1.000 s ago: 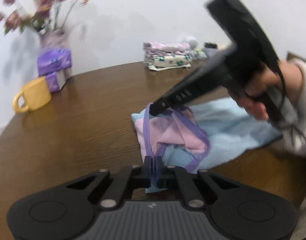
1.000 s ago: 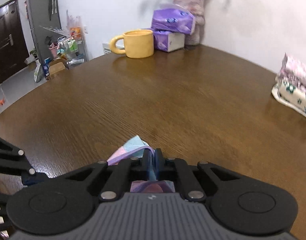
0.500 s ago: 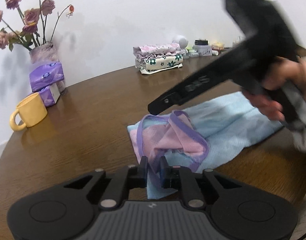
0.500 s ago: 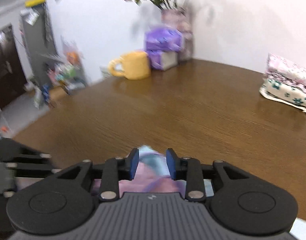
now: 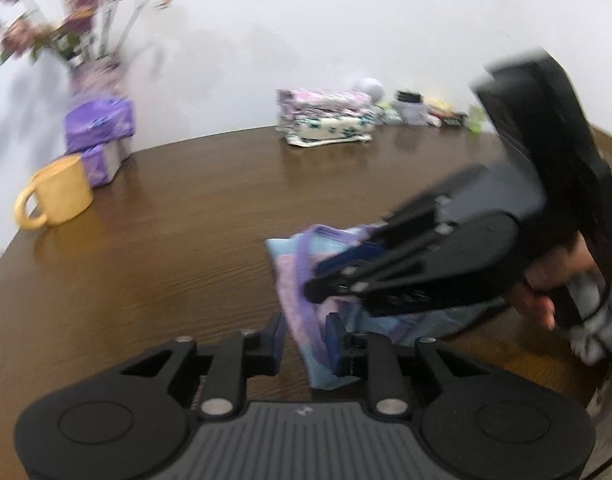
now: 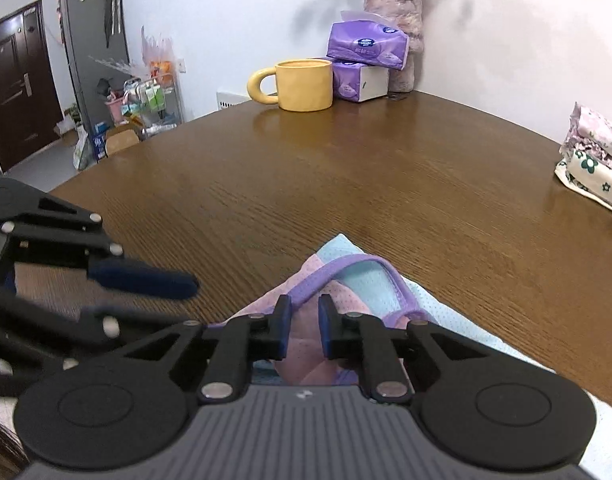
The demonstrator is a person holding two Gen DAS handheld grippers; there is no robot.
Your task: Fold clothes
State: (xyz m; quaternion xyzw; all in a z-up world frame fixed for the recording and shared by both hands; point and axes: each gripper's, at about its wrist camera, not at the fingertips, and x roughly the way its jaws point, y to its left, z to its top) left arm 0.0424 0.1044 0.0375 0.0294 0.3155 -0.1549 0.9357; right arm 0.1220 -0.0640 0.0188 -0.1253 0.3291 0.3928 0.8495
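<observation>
a: what had changed by then?

b: both grips had come off. a second earlier the left gripper (image 5: 305, 335) and the right gripper (image 6: 304, 327) were each pinched on the garment (image 5: 302, 276); now the jaws of both stood apart, holding nothing. the purple trim ran through the gap of the left one, but the pads weren't pressing it.

a: where was the garment?

b: lying on the counter (image 5: 154, 264), near the edge by the person. pale blue mesh with a pink panel turned over on top, the purple edging (image 6: 345, 266) looping across it. in the left wrist view the right gripper hung just over the cloth, blurred, with the person's hand (image 5: 545, 284) around its handle.

a: so the fold was down?

b: i judged that one fold had been laid and let go. the pink part sat bunched and not square, so it probably needed smoothing or another fold before it matched the folded pile (image 5: 325, 124) at the far side, well apart from it.

a: anything in the way?

b: no. the yellow mug (image 6: 302, 84), the tissue packs (image 6: 365, 46) and the vase (image 6: 397, 20) stood far off by the wall. the risk i saw was the loose trim snagging on a pad as the left gripper pulled away, dragging the fold open.
</observation>
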